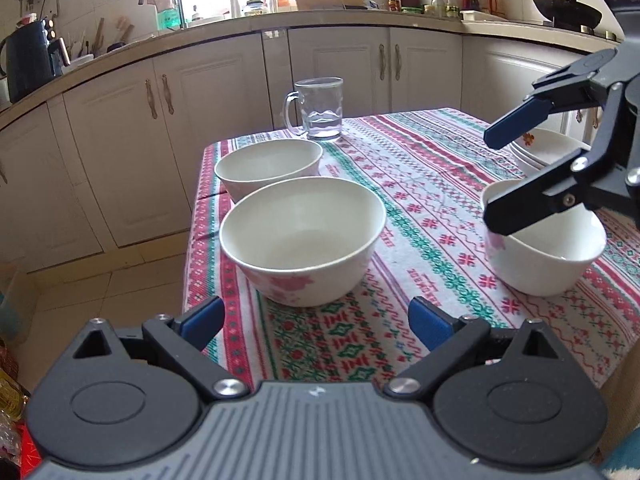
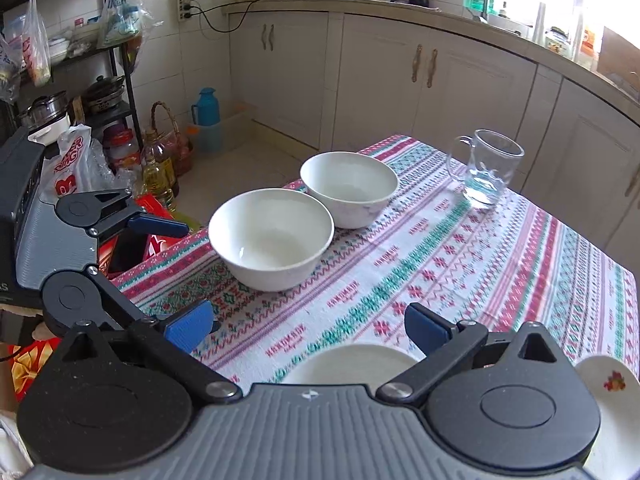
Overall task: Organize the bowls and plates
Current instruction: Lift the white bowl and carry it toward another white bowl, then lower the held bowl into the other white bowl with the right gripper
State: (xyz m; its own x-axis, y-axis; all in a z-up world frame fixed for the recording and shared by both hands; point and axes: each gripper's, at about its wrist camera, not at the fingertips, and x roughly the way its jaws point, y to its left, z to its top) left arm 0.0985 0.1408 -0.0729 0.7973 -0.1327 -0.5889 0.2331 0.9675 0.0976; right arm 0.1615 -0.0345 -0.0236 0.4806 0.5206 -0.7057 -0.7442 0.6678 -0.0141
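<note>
On the patterned tablecloth [image 1: 420, 184], a white bowl with pink flowers [image 1: 302, 240] sits just ahead of my left gripper [image 1: 316, 324]. That gripper is open with nothing between its pads. A second white bowl [image 1: 268, 166] stands behind the first, near the table's left edge. A third bowl [image 1: 544, 248] is at the right, and my right gripper [image 1: 496, 176] hangs open over its near rim. In the right wrist view, that bowl's rim [image 2: 352, 360] shows low between the spread fingers of the right gripper [image 2: 308, 328], untouched by the pads. The other two bowls [image 2: 272, 240] [image 2: 348, 188] lie ahead.
A glass mug [image 1: 320, 110] holding a little water stands at the far side of the table. White plates with a flower print [image 1: 548, 148] are stacked at the right edge. Kitchen cabinets [image 1: 224, 120] lie beyond, and bottles and bags [image 2: 156, 172] crowd the floor left of the table.
</note>
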